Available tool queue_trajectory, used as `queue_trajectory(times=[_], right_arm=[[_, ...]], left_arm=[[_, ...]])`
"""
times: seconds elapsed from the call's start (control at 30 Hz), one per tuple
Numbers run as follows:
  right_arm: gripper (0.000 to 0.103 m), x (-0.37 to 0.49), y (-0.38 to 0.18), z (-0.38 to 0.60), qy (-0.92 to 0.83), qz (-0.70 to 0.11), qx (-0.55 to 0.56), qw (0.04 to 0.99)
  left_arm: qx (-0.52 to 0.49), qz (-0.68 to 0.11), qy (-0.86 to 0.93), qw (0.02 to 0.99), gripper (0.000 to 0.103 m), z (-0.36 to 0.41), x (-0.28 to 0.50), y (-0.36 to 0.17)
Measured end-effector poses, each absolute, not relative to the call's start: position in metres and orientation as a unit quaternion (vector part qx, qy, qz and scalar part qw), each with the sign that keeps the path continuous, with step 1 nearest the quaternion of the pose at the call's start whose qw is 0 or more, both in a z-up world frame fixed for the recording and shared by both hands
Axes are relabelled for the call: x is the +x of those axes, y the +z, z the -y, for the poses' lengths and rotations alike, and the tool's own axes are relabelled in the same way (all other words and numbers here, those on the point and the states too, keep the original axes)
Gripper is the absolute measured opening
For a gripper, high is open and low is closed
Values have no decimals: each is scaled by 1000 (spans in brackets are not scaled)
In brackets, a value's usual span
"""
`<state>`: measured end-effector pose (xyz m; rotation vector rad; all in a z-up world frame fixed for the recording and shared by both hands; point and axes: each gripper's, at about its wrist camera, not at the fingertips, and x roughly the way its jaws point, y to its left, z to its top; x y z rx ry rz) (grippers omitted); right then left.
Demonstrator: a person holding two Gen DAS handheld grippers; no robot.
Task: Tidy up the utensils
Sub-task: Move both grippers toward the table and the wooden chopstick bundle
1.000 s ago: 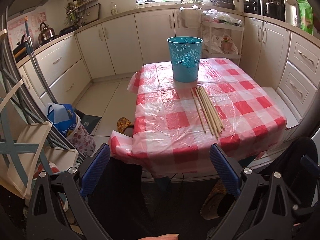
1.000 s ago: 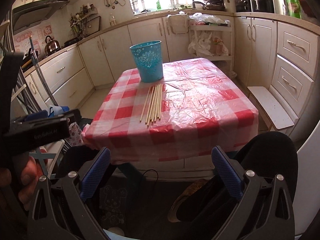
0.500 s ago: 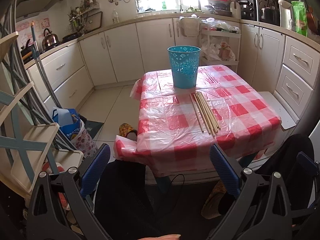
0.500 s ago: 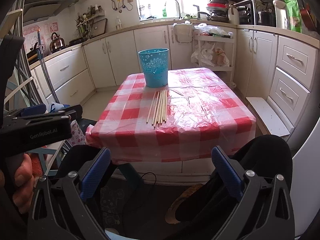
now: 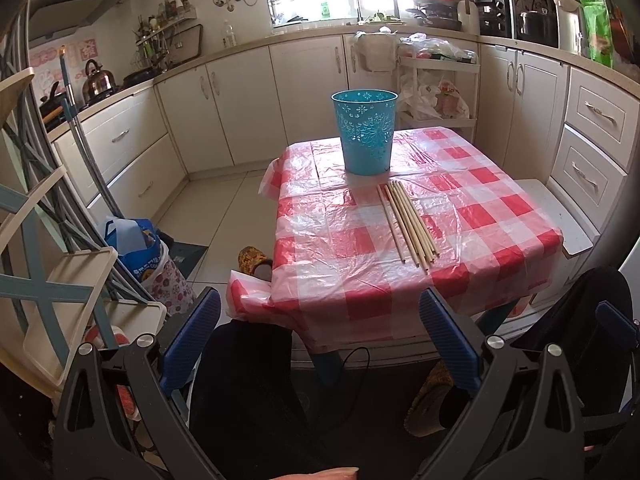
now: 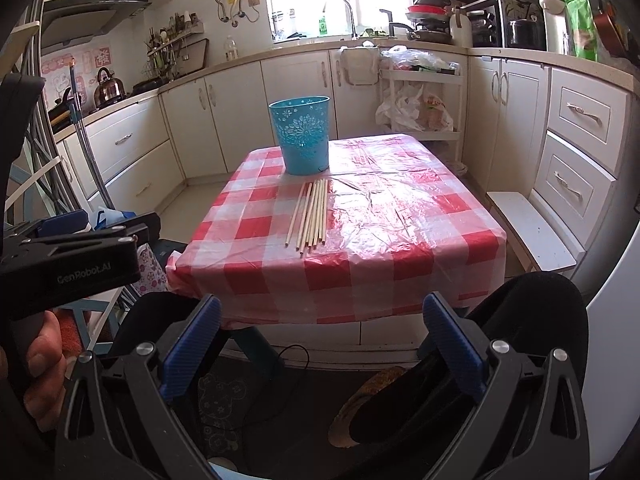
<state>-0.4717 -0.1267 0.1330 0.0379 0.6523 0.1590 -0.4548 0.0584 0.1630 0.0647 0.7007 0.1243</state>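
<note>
Chopsticks [image 5: 406, 222] lie in a loose bundle on the checked surface [image 5: 472, 216], their far ends just short of the blue perforated bin [image 5: 365, 132], which stands upright behind them. Nothing is in the bin as far as can be seen, so the task looks to be at its start: the approach. Both the left gripper [image 5: 320, 340] and the right gripper [image 6: 322, 340] are held low, well short of the near edge, level and pointing at the bundle, each with jaws wide apart and empty. The next move likely calls for reaching forward over the edge, lowering the jaws across one or two sticks, and closing near mid-length so they stay balanced for tipping into the bin
</note>
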Motion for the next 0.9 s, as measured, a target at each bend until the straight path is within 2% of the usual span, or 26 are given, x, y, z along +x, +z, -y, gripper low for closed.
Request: queue_trajectory(times=[0.9], right_arm=[[97, -474, 130, 123, 80, -318, 13, 945]], left_arm=[[2, -339, 20, 941, 95, -55, -461, 158]])
